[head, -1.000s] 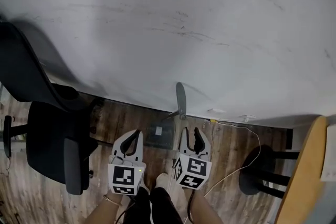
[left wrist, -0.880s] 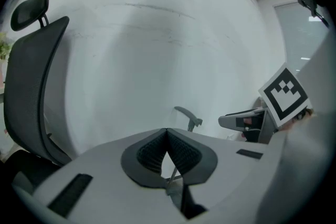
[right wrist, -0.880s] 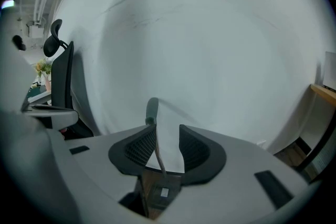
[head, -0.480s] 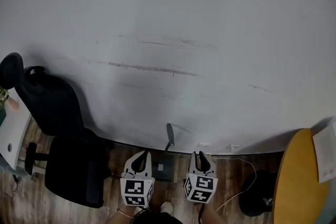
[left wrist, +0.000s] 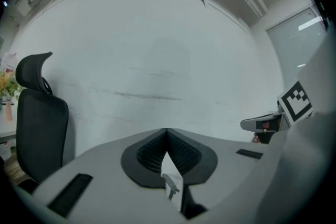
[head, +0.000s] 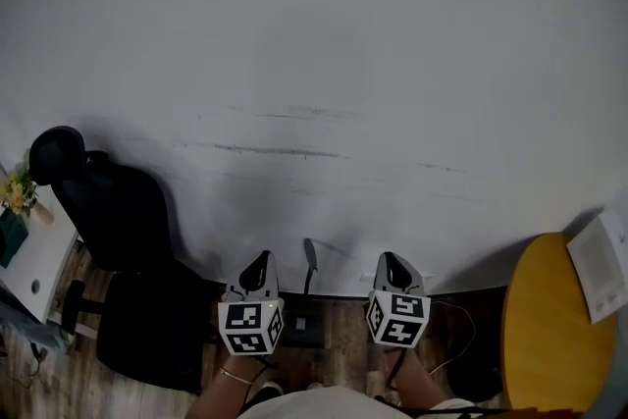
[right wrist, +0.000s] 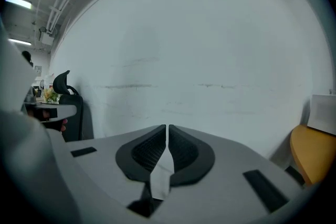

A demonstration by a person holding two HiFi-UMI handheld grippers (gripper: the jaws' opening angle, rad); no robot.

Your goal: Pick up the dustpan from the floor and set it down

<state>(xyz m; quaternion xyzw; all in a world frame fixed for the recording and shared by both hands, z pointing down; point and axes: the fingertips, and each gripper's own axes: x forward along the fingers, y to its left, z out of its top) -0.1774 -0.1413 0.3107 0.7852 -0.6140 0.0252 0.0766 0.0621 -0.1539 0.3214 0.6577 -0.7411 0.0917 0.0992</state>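
Dustpan [head: 302,325], chair [head: 145,334] on floor [head: 74,392]

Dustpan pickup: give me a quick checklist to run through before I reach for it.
1. Dustpan located: ok. It sits on the floor by the wall, handle up, between the two grippers in the head view.
2. Left gripper empty: ok. Its jaws are together with nothing between them.
3. Right gripper empty: ok. Its jaws are closing with nothing between them.
4. Jaws ready for a grasp: not ok. Neither gripper is open.
5. Office chair out of the way: ok. It stands apart, to the left of the dustpan.
6. Dustpan contents: cannot tell.
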